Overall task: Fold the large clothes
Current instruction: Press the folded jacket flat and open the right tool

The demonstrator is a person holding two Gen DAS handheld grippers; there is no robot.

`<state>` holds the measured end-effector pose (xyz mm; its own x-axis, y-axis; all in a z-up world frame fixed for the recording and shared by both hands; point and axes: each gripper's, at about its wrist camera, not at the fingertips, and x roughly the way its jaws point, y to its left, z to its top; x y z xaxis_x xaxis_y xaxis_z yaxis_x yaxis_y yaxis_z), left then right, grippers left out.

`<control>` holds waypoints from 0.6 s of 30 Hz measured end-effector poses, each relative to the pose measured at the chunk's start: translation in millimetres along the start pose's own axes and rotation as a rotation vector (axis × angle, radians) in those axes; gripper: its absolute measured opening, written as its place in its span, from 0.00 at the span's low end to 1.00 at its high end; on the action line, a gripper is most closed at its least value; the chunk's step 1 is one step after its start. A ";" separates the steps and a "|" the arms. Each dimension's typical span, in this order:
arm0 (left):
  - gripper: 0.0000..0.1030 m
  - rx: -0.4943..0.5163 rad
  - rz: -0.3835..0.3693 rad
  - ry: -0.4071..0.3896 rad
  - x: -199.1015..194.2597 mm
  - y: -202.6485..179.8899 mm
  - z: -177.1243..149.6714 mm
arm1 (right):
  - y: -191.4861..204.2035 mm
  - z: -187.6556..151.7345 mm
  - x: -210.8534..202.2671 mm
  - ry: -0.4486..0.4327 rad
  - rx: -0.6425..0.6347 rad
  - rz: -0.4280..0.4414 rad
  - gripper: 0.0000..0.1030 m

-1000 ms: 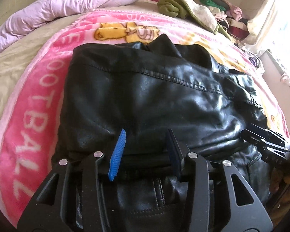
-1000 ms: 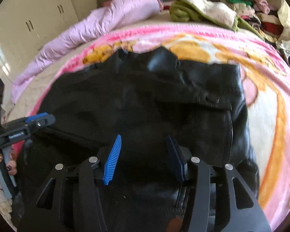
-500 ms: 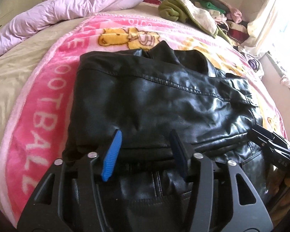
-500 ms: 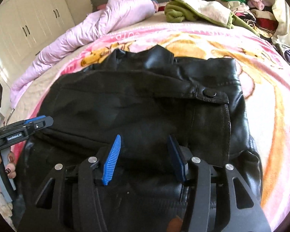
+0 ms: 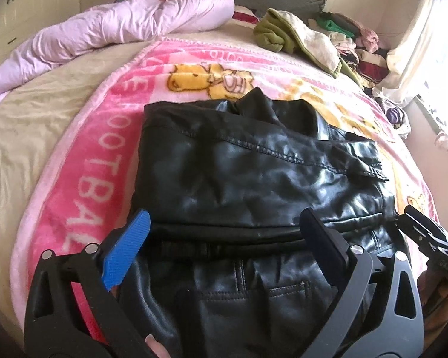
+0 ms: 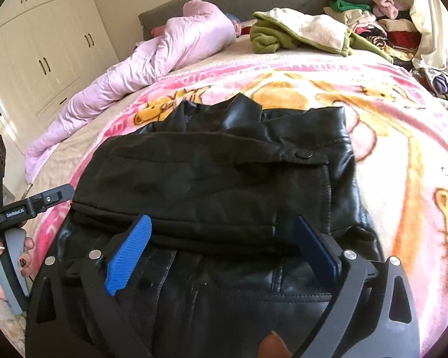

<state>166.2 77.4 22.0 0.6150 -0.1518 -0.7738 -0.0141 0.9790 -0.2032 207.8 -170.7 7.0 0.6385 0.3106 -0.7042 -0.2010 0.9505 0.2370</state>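
Over on the left, the lilac duvet (image 5: 128, 26) lies bunched along the far side of the bed, with white wardrobe doors (image 6: 44, 56) behind it. Now the left claw (image 5: 224, 238): it hovers low at the near-left edge of the black leather jacket (image 5: 254, 173), jaws spread wide, blue pads (image 5: 127, 249) either side of the folded hem and nothing pinched between them. In the right wrist view the person's left hand (image 6: 3, 265), dark nail polish showing, wraps that tool's grey handle, which points across towards the jacket. The jacket itself lies folded on the pink cartoon blanket (image 5: 83, 185), collar pointing to the headboard, upper layer doubled over the lower front panel. Moving right, the right claw (image 6: 224, 244) is level and low too, jaws splayed, straddling the fold's near edge without gripping it. A snap button (image 6: 303, 155) sits on the flap above. Far right, a green and cream garment (image 6: 298, 32) and a pile of clothes (image 6: 373, 15) crowd the bed's far corner.
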 end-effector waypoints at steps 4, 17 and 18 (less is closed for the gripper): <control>0.91 0.000 -0.014 -0.011 -11.2 -2.7 -1.8 | 0.0 1.3 -11.4 -0.025 0.000 0.002 0.94; 0.91 0.007 -0.018 -0.061 -44.1 -2.2 -12.0 | 11.8 4.0 -44.2 -0.090 -0.018 0.002 0.94; 0.91 0.009 -0.016 -0.063 -47.0 -1.4 -13.6 | 12.7 3.5 -46.2 -0.093 -0.020 0.003 0.94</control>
<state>126.5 81.2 50.5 0.6635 -0.1586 -0.7312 0.0027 0.9778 -0.2096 178.3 -173.0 44.9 0.7039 0.3119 -0.6382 -0.2171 0.9499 0.2247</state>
